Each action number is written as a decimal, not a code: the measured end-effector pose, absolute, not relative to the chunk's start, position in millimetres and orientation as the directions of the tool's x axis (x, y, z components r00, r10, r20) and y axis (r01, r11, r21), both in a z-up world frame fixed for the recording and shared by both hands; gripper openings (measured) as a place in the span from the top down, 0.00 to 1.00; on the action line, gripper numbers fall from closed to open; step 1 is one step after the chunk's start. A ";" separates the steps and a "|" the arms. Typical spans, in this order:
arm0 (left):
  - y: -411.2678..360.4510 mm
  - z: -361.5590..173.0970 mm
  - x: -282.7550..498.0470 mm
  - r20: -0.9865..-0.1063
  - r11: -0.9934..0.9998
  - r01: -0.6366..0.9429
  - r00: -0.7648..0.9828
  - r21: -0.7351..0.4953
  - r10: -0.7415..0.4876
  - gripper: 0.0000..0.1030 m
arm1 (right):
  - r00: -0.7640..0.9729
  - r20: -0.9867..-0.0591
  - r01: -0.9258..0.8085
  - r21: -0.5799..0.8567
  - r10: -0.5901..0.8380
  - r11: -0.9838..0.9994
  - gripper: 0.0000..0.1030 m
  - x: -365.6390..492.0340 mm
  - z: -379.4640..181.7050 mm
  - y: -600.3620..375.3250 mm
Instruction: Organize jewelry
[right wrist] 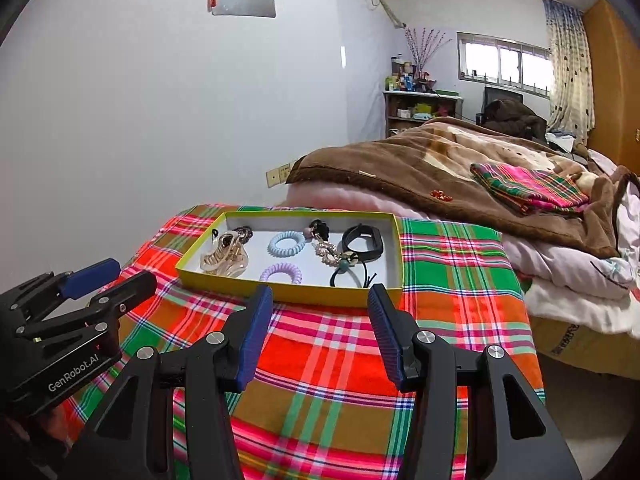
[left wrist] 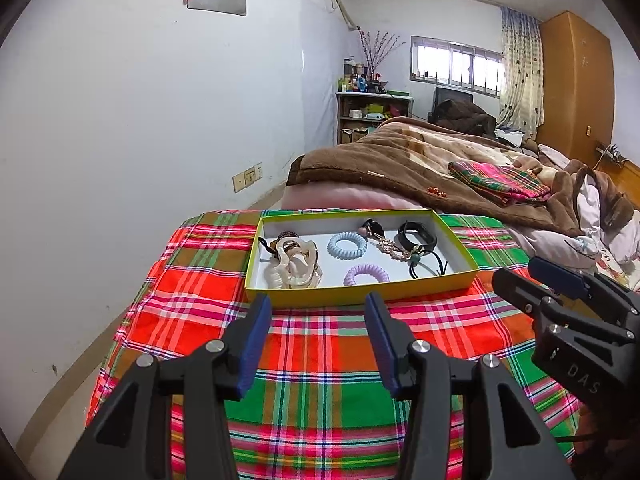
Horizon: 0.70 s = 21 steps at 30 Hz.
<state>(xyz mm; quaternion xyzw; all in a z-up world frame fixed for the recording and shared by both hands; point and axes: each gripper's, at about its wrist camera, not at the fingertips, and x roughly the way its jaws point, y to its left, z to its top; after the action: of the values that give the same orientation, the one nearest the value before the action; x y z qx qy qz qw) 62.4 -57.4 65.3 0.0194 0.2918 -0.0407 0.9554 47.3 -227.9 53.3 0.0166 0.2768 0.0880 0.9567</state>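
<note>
A shallow yellow-green box [left wrist: 360, 292] [right wrist: 288, 294] sits on the plaid cloth. In it lie a cream hair claw [left wrist: 294, 264] [right wrist: 224, 258], a blue coil hair tie [left wrist: 347, 243] [right wrist: 285, 244], a purple coil hair tie [left wrist: 366, 274] [right wrist: 281, 272], a beaded pearl piece [left wrist: 390, 246] [right wrist: 326, 252], a black band [left wrist: 416, 234] [right wrist: 362, 240] and a black elastic tie [left wrist: 428, 266] [right wrist: 352, 274]. My left gripper [left wrist: 318, 304] [right wrist: 106, 276] is open and empty just short of the box. My right gripper [right wrist: 320, 296] [left wrist: 520, 276] is open and empty beside it.
The red, green and pink plaid cloth [left wrist: 320, 360] [right wrist: 340, 360] covers the near surface. Behind the box lies a bed with a brown blanket [left wrist: 400, 160] [right wrist: 420, 160], a folded plaid cloth [left wrist: 500, 180] [right wrist: 528, 188] and a small red trinket [left wrist: 436, 191] [right wrist: 440, 195]. A white wall [left wrist: 140, 120] runs on the left.
</note>
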 end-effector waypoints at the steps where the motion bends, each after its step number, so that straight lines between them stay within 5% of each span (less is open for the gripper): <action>1: -56.8 65.1 61.7 -0.558 0.996 0.089 0.827 0.010 -0.068 0.51 | 0.832 -0.525 -0.158 0.082 0.177 0.984 0.51 46.8 53.2 -228.0; 21: -48.0 60.2 63.8 -0.576 0.997 0.072 0.815 -0.010 -0.064 0.51 | 0.837 -0.521 -0.152 0.068 0.165 0.986 0.51 40.7 51.5 -216.3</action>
<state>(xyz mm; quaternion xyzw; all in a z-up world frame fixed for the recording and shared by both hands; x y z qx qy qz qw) 63.8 -48.0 60.2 0.0062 0.3019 -0.0358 0.9527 40.7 -216.3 51.5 0.0119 0.2731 0.0825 0.9584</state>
